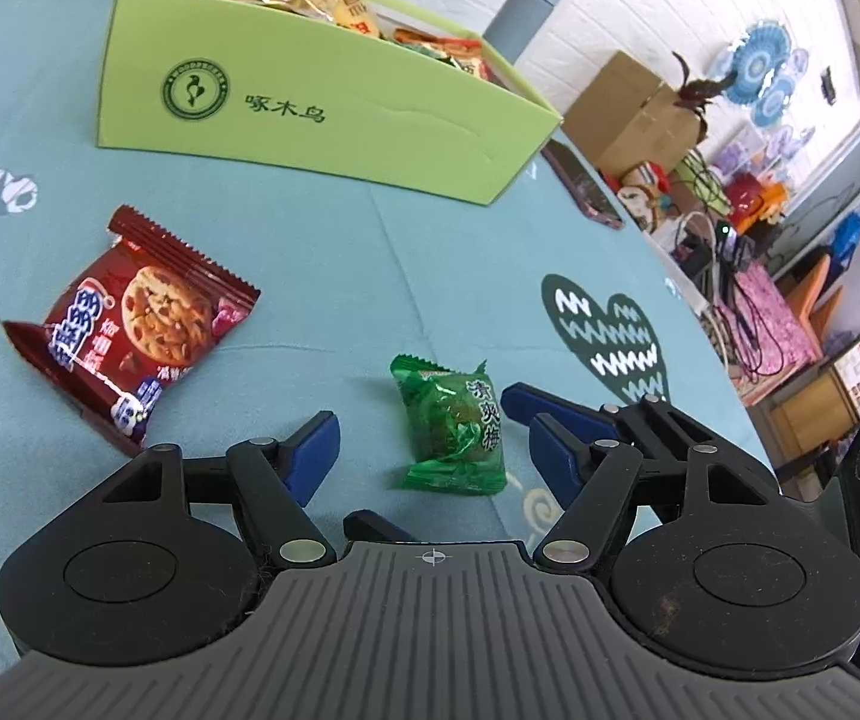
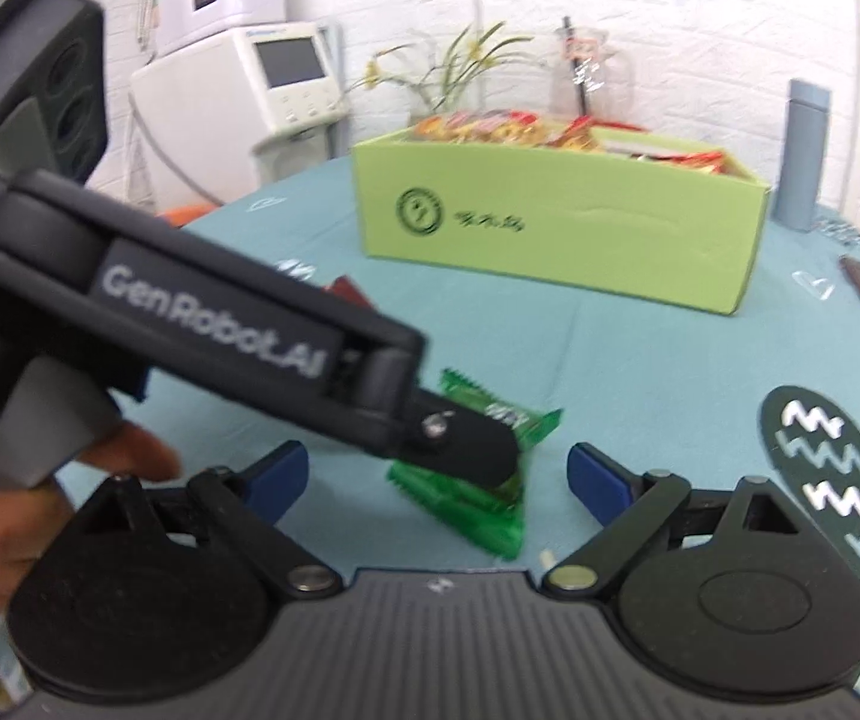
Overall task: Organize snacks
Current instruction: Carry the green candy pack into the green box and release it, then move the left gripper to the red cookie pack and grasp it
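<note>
Green plum candy (image 1: 453,427) flat on teal tablecloth (image 1: 322,252), between parted pads of left gripper (image 1: 424,450), untouched. Right gripper (image 2: 437,480) also released, empty, just beside. Green box (image 1: 310,102) well beyond. Advisable: centre wrapper body, clench gently, avoid crimped ends.

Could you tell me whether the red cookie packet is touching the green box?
Apart. The left wrist view shows bare blue tablecloth between the red cookie packet and the green box.

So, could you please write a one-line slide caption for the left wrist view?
Open left gripper around a green candy on the blue tablecloth; cookie packet and green snack box beyond.
</note>
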Demonstrator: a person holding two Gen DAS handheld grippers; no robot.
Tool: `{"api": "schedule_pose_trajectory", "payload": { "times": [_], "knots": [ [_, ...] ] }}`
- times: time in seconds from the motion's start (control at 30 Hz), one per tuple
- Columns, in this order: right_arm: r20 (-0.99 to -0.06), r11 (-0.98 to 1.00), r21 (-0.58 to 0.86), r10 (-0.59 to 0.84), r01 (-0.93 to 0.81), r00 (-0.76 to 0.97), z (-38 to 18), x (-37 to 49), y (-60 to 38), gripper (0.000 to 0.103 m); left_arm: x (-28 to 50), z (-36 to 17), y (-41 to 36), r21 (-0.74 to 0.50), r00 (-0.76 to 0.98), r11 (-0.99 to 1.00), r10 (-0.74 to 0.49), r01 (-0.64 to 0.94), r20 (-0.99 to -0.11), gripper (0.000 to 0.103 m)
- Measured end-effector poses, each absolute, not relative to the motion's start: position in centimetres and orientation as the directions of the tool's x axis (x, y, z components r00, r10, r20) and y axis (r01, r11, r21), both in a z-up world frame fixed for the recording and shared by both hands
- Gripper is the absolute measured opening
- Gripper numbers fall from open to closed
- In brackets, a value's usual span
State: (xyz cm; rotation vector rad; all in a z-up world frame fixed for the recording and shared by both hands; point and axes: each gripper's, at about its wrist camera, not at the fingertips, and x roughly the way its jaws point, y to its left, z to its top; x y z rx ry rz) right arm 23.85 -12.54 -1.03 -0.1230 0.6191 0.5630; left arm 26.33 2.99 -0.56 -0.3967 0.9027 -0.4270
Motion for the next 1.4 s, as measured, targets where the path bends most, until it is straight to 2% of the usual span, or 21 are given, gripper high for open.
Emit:
{"api": "schedule_pose_trajectory", "payload": {
  "times": [0.1,0.13,0.17,0.2,0.23,0.43,0.77,0.9,1.07,1.17,1.3,1.37,1.4],
  "knots": [
    [-0.595,0.844,0.08,0.467,-0.531,0.654,-1.7,24.9,-12.9,0.086,26.9,-0.7,2.7,-0.509,0.547,0.839,-0.522,0.192,-0.654,0.053],
    [-0.6,0.842,0.083,0.469,-0.533,0.648,-1.8,24.8,-13.1,0.085,27.0,-0.7,2.4,-0.507,0.542,0.838,-0.527,0.202,-0.655,0.043],
    [-0.596,0.846,0.068,0.46,-0.529,0.658,-1.8,24.6,-13.2,0.074,27.2,-0.8,2.1,-0.502,0.53,0.837,-0.533,0.217,-0.66,0.033],
    [-0.595,0.845,0.064,0.459,-0.531,0.659,-1.7,24.5,-13.3,0.059,27.1,-0.8,1.9,-0.495,0.527,0.838,-0.534,0.229,-0.661,0.022],
    [-0.599,0.853,0.061,0.447,-0.519,0.664,-1.7,24.6,-13.1,0.059,27.1,-0.9,1.7,-0.476,0.529,0.847,-0.523,0.236,-0.668,0.014],
    [-0.594,0.831,0.08,0.483,-0.55,0.643,-0.6,25.8,-13.5,0.058,28.2,1.1,1.5,-0.489,0.538,0.84,-0.531,0.233,-0.655,0.012],
    [-0.446,0.809,-0.044,0.509,-0.586,0.736,6.6,37.3,-13.7,0.059,39.9,9.9,1.0,-0.404,0.673,0.869,-0.482,0.286,-0.561,0.013],
    [-0.474,0.805,-0.057,0.499,-0.591,0.726,7.1,43.7,-13.2,0.06,45.5,9.5,1.0,-0.4,0.667,0.88,-0.46,0.256,-0.586,0.013],
    [-0.572,0.795,-0.042,0.478,-0.606,0.666,4.8,50.1,-11.9,0.06,50.3,6.1,1.2,-0.39,0.623,0.898,-0.426,0.203,-0.656,0.014],
    [-0.613,0.782,-0.034,0.476,-0.623,0.631,3.6,52.1,-11.3,0.067,51.0,5.5,1.3,-0.383,0.623,0.899,-0.427,0.214,-0.656,0.016],
    [-0.583,0.776,-0.069,0.478,-0.627,0.657,4.7,51.4,-11.4,0.092,49.9,6.8,1.9,-0.4,0.673,0.885,-0.447,0.237,-0.59,0.046],
    [-0.539,0.783,-0.102,0.475,-0.614,0.696,5.3,49.0,-12.3,0.092,47.9,8.5,2.5,-0.398,0.72,0.879,-0.454,0.264,-0.525,0.058],
    [-0.518,0.789,-0.113,0.472,-0.605,0.713,5.8,48.0,-12.7,0.093,46.6,9.3,2.8,-0.395,0.74,0.875,-0.458,0.278,-0.493,0.068]
  ]
}}
